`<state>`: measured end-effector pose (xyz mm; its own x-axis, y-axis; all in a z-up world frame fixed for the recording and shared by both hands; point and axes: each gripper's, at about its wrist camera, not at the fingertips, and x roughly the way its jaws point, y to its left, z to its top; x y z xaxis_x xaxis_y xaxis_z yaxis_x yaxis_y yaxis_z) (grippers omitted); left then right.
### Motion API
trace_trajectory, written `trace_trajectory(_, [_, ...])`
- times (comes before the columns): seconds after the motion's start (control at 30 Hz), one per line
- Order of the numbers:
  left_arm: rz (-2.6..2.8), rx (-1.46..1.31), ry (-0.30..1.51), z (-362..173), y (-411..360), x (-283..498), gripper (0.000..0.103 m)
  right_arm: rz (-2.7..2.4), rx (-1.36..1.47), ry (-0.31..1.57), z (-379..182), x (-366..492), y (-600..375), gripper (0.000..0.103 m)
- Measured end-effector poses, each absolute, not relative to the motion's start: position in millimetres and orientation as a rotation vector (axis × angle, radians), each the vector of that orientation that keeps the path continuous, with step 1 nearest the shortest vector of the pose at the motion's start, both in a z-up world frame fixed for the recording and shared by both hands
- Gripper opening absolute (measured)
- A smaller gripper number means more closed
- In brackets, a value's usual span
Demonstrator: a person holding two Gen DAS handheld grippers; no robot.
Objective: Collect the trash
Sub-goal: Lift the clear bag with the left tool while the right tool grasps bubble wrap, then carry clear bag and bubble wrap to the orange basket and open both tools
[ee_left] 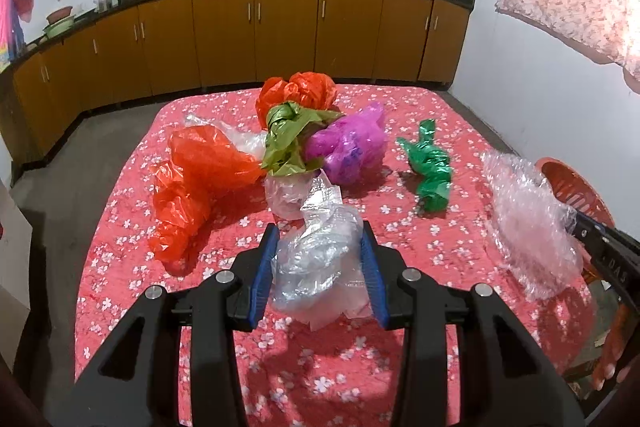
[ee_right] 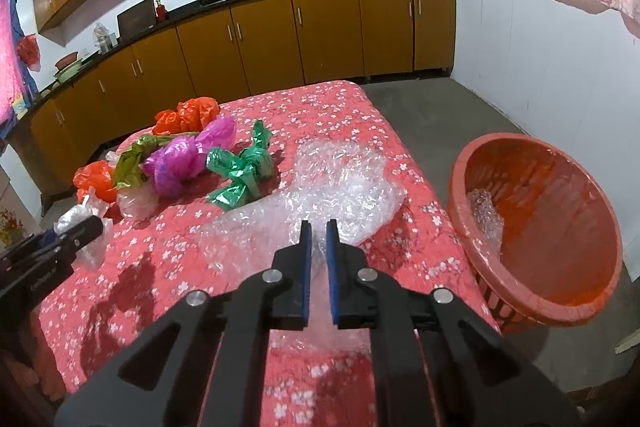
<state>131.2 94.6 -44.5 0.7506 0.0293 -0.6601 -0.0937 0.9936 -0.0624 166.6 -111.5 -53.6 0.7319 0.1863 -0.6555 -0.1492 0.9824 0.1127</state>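
- The left gripper is clamped on a crumpled clear plastic bag, both blue pads pressing its sides, held above the near part of the table with its red flowered cloth.
- The right gripper is pinched tight on a sheet of bubble wrap, which hangs by the table's right edge.
- An orange basket stands on the floor just beside that right edge; 1 piece of bubble wrap already lies inside it.
- Toward the middle of the table lie more bags: a green one alone on the right, a purple one, an olive one and 2 orange ones bunched together.
- Yellow-brown cabinets line the far wall.
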Motion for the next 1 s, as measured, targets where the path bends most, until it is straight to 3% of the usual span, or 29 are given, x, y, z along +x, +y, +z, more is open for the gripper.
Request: trace_trajectory(1.0, [-0.038, -0.06, 0.665, -21.6, 19.4, 133.2, 0.041, 0.097, 0.069, 0.616, -13.7, 135.5, -177.5, 0.007])
